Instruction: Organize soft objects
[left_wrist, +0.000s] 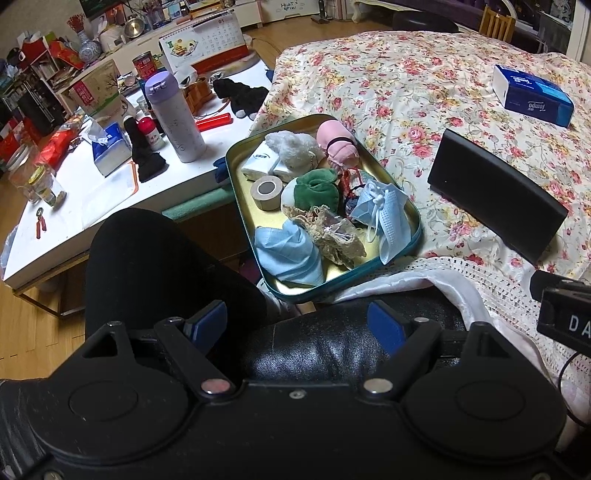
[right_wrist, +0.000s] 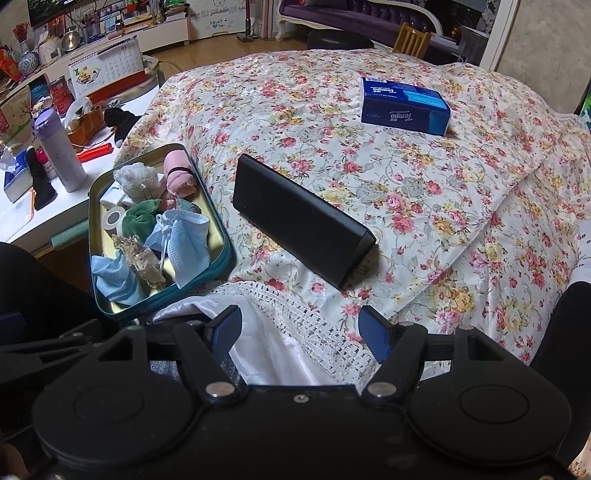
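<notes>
The right hand-held gripper (right_wrist: 300, 334) hangs over the near edge of a bed under a floral cover (right_wrist: 406, 155), its 2 blue pads apart with nothing between them; below lies a white lace-edged cloth (right_wrist: 295, 332). To the left, at the bed's edge, sits a teal tin tray (right_wrist: 221, 236) heaped with soft things: 2 pale blue face masks (right_wrist: 184, 236), a green cloth (right_wrist: 138, 219), a pink roll (right_wrist: 177, 175), a white fluffy piece (right_wrist: 135, 181). A black case (right_wrist: 299, 221) lies just right of the tray. Farther back rests a blue tissue pack (right_wrist: 404, 107). A cluttered white tabletop (right_wrist: 22, 221) holds a lilac bottle (right_wrist: 59, 155).
</notes>
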